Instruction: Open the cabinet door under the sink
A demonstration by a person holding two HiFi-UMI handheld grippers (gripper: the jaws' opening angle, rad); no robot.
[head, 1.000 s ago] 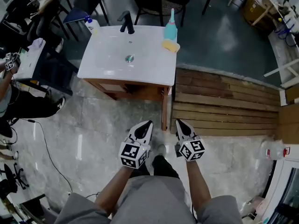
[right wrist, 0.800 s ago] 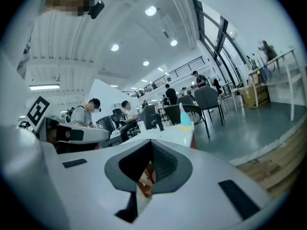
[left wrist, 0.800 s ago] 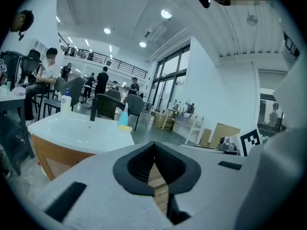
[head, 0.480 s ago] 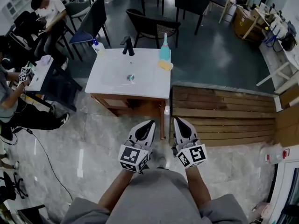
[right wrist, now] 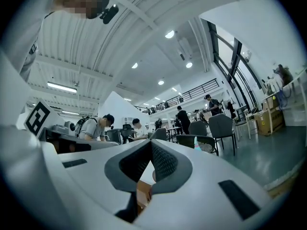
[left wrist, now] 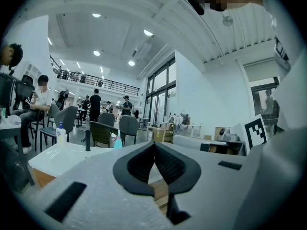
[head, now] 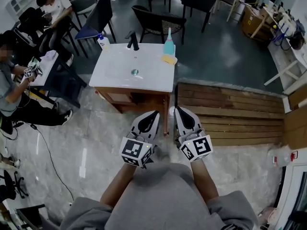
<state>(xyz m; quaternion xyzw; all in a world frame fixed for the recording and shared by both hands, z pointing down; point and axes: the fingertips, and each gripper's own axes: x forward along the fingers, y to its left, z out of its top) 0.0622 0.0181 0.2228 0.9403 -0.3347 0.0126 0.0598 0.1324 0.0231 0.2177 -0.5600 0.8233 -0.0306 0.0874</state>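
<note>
Left gripper [head: 153,114] and right gripper [head: 177,110] are hovering closed, empty. Brown wooden cabinet door [head: 121,97] under white sink [head: 115,71] is looking rigid and light; likely pulling at its free edge.

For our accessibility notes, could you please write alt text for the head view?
From above, a person holds the left gripper and right gripper, both shut and empty, pointing toward a cabinet under a white sink. Seated people are at left, wooden planks at right.

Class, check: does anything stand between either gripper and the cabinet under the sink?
Nothing visible does: the left gripper and right gripper hang before the cabinet under the sink, with only floor between.
</note>
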